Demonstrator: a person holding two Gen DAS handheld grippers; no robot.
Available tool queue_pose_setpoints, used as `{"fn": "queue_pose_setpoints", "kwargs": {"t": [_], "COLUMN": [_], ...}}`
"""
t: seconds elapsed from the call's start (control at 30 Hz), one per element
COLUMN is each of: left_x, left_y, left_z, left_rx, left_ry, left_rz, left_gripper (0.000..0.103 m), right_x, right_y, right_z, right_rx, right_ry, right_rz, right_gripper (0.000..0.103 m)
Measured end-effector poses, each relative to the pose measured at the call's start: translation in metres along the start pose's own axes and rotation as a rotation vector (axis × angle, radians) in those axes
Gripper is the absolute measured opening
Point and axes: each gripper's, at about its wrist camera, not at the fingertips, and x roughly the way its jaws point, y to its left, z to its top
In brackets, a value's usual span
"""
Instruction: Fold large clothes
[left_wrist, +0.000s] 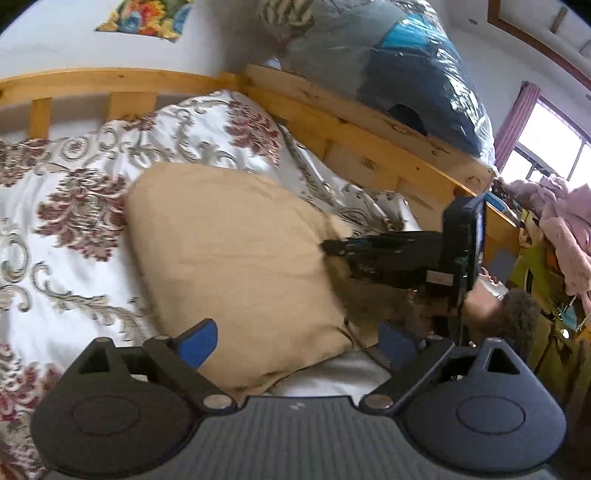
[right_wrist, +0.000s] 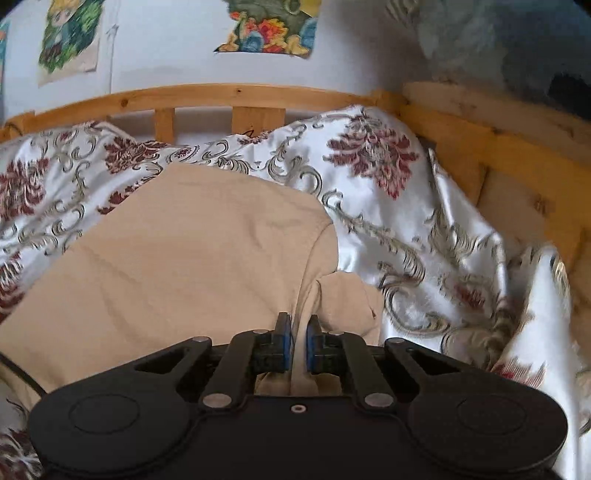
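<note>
**Grippers work a tan garment on a patterned bed**

Right gripper (right_wrist: 298, 334) pinches a raised fold of the tan garment (right_wrist: 177, 258), its blue-padded fingers (right_wrist: 284, 343) drawn close together with the cloth standing up between them. In the left wrist view the same tool reaches in from the right side, its black fingers lying on the garment's far edge. Left gripper (left_wrist: 295, 341) hovers with its jaws spread wide, blue pads (left_wrist: 201, 341) set well apart on either side of the garment's near corner; nothing is clamped between them.

The garment lies spread on a white bedspread (left_wrist: 55, 206) woven with maroon flowers and grey scrolls, bunched toward the corner of a pine bed frame (left_wrist: 369, 129). On the frame's side rail sits a clear plastic bag of dark bedding (left_wrist: 406, 66). Colourful pictures (right_wrist: 269, 26) hang on the white wall behind. A pile of pink clothes (left_wrist: 554, 221) and a window (left_wrist: 554, 147) show at the right of the left wrist view.
</note>
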Motion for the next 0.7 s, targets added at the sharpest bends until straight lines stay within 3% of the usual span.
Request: {"fn": "queue_pose_setpoints", "kwargs": {"t": [0.1,0.33,0.5,0.7], "left_x": [-0.012,0.013,0.059,0.095], "left_y": [0.017,0.027,0.042,0.064], "left_z": [-0.005,0.004,0.020,0.005], "left_rx": [-0.046,-0.080,-0.141,-0.222], "left_ry": [-0.010,-0.028,-0.008,0.069], "left_rz": [0.016,0.280,0.284,0.254], "left_gripper": [0.100,0.101,0.101,0.102], "right_x": [-0.003,0.008,0.009,0.017], "right_y": [0.004,0.017,0.018,0.023], "right_z": [0.003,-0.006,-0.010,-0.020], "right_rx": [-0.037,-0.117,-0.130,-0.148], "right_ry": [-0.016,0.003,-0.009,-0.015], "right_rz": [-0.047,-0.095,-0.113,-0.111], "right_gripper": [0.008,0.009,0.010,0.012]}}
